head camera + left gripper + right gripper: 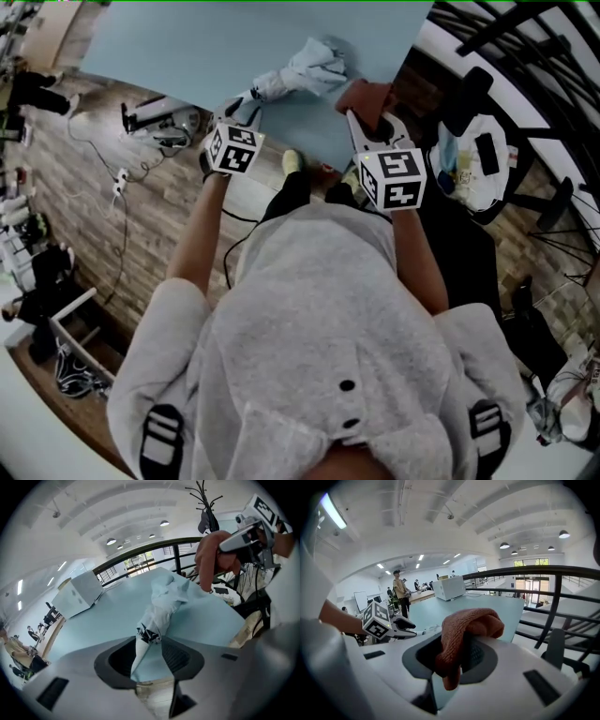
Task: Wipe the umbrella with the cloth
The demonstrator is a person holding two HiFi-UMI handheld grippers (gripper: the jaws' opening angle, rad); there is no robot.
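Note:
A folded pale grey umbrella [305,73] lies on the light blue table [187,47] near its front edge. Its white narrow end [140,651] runs between the jaws of my left gripper [246,101], which stand apart around it, with a gap on the right side. In the left gripper view the umbrella [166,597] stretches away from the left gripper [149,656]. My right gripper [373,120] is shut on a reddish-brown cloth [361,94], held just right of the umbrella. The cloth [464,630] drapes over the right gripper [452,653] jaws.
A white box [79,592] stands at the far side of the table. Cables and a power strip [120,178] lie on the wooden floor at left. A black chair [469,103] and a railing [553,597] are at right. A person [401,592] stands far off.

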